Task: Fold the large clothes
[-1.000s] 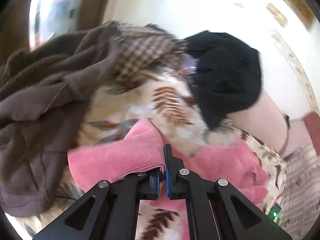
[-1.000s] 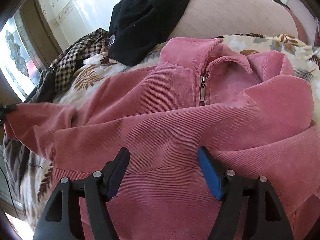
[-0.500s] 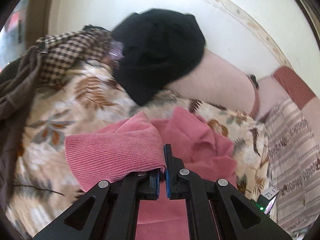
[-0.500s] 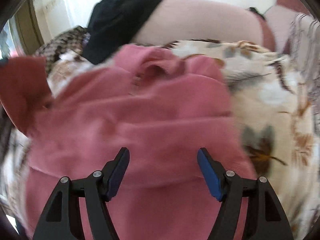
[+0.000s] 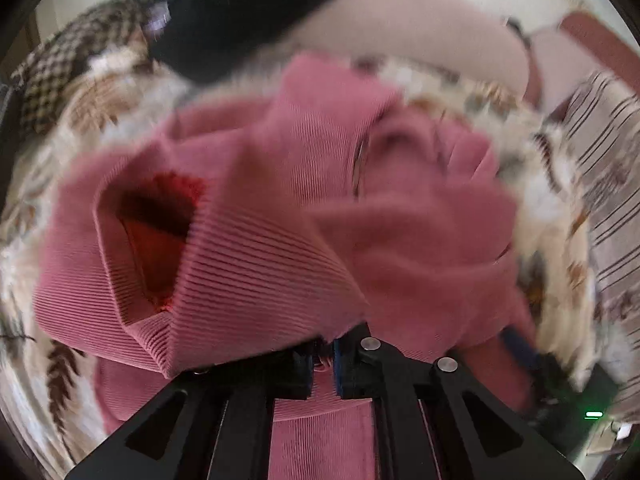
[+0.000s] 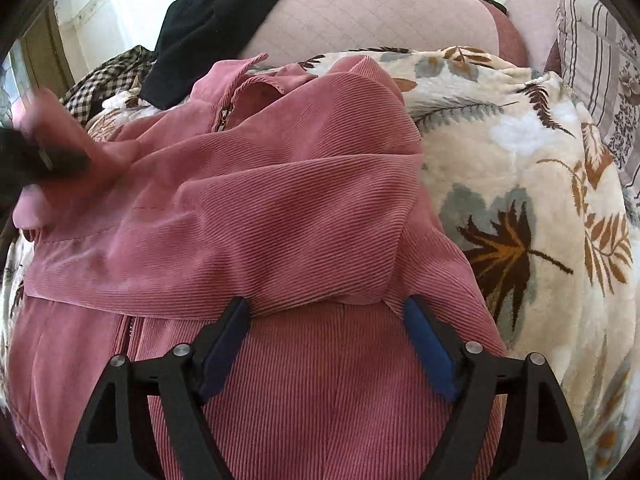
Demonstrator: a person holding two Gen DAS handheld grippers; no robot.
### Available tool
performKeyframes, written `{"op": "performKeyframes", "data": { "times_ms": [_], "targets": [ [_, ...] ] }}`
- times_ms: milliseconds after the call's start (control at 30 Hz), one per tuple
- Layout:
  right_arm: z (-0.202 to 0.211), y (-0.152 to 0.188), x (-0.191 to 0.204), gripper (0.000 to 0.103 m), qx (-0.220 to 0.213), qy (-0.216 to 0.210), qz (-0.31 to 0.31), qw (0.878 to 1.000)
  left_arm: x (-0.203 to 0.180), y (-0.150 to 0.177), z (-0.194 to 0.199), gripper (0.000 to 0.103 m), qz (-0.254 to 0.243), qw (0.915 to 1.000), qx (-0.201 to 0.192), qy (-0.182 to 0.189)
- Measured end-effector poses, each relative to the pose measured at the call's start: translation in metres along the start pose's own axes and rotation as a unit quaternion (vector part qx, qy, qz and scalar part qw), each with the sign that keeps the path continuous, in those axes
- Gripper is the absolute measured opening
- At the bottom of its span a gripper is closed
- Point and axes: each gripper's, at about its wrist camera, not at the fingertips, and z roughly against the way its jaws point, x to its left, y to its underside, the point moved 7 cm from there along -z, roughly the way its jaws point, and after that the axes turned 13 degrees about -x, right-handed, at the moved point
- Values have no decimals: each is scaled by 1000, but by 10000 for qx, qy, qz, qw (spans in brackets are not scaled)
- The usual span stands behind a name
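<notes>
A pink corduroy jacket [image 6: 280,200] lies zip-up on the floral blanket, its right sleeve folded across the chest. In the left wrist view the ribbed sleeve cuff [image 5: 224,280] hangs over the jacket's body [image 5: 420,240]. My left gripper [image 5: 322,354] pinches that cuff; its jaws are starting to open, with fabric still between the pads. It also shows blurred in the right wrist view, at the left edge [image 6: 44,160]. My right gripper [image 6: 326,304] hovers low over the jacket's front, its jaws opening wide. The folded sleeve's edge lies between its fingers without being pressed.
A floral fleece blanket [image 6: 500,152] covers the bed or sofa. A black garment [image 6: 216,12] drapes over a pink quilted cushion [image 6: 380,12] at the back. A checked garment [image 6: 104,80] lies back left and a striped pillow [image 6: 600,60] at the right.
My left gripper has swung the sleeve cuff in from the left and down over the jacket's chest. The right gripper has shifted right along the jacket and its jaws stand wider.
</notes>
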Motion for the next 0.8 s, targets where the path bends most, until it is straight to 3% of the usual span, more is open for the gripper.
{"op": "performKeyframes", "data": {
  "times_ms": [133, 233, 300, 400, 500, 600, 733, 767, 800],
  "targets": [
    [0, 0, 1, 82, 9, 28, 40, 10000, 4, 8, -18, 11, 72, 9993, 359, 66],
    [1, -1, 2, 82, 73, 18, 32, 10000, 10, 9, 7, 27, 375, 9948, 461, 832],
    [5, -8, 2, 80, 98, -5, -54, 9999, 24, 10, 34, 37, 622, 9901, 242, 1233],
    [24, -32, 19, 81, -290, -440, -210, 9984, 67, 13, 60, 49, 1193, 9843, -283, 1270],
    [40, -51, 64, 82, -629, -1024, 159, 9926, 109, 15, 50, 48, 1880, 9760, -291, 1063],
    [38, -51, 118, 82, -561, -1451, 839, 9843, 130, 22, 26, 43, 2502, 9622, 5, 1076],
    [21, -37, 171, 81, -534, -1280, 1973, 9705, 136, 21, 11, 42, 2754, 9548, 10, 1121],
    [18, -37, 176, 78, -576, -1225, 2087, 9686, 134, 20, 8, 42, 2780, 9536, 22, 1155],
    [15, -39, 180, 65, -637, -1219, 2153, 9668, 132, 18, 6, 42, 2794, 9530, 26, 1175]
  ]
}}
